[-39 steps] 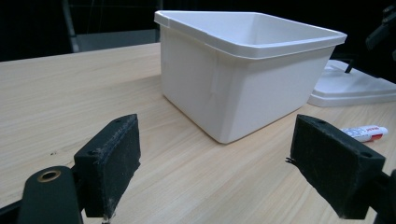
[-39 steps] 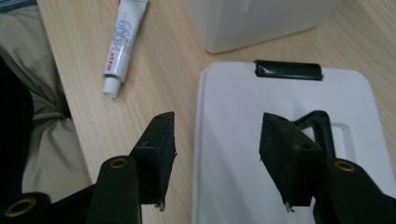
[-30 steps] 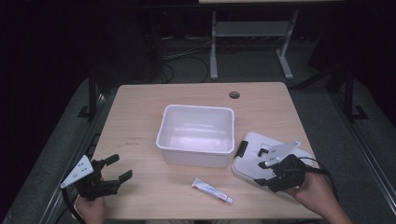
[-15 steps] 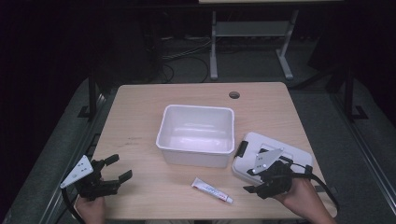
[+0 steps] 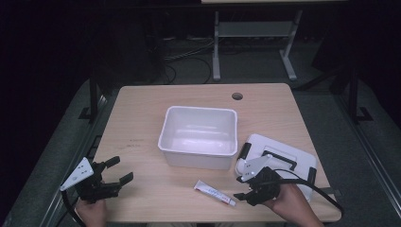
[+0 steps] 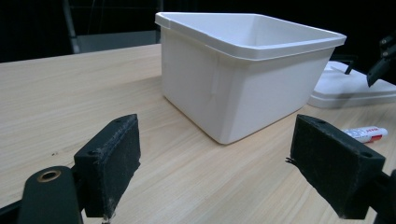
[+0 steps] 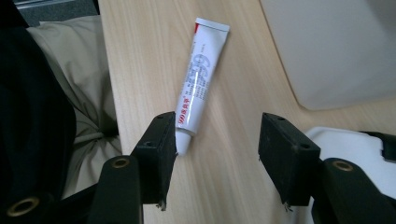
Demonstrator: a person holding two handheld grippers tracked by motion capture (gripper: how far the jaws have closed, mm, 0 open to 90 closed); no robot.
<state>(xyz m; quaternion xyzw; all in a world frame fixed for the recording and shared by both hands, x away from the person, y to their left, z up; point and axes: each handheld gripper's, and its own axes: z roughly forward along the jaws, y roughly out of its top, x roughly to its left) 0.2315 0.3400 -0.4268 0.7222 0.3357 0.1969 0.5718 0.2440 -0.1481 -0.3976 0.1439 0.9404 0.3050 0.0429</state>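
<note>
A: What's nearest the person on the bench (image 5: 142, 142)?

B: The tube (image 5: 214, 192), lying flat by the front edge, just in front of the tub (image 5: 199, 131). The right gripper (image 5: 245, 194) sits at its capped end with the jaws part open and nothing between them. In the right gripper view, the cap of the tube (image 7: 198, 79) lies against the inner face of one jaw, so the mouth seems offset rather than astride it.

A: Why that approach?

B: Probably because a thin tube lying flat is easiest pinched across its width, from the end closest to the hand.

A: And the left gripper (image 5: 112, 174)?

B: Front-left of the tub, well apart from it, jaws spread wide and empty. In its own view it looks level at the tub (image 6: 243, 70), likely just waiting.

A: What's beyond the tube?

B: The tub stands open and empty, I'd guess ready to receive it. Just right of the tub lies the lid (image 5: 279, 158), flat with black clips, set aside so the opening stays free.
</note>
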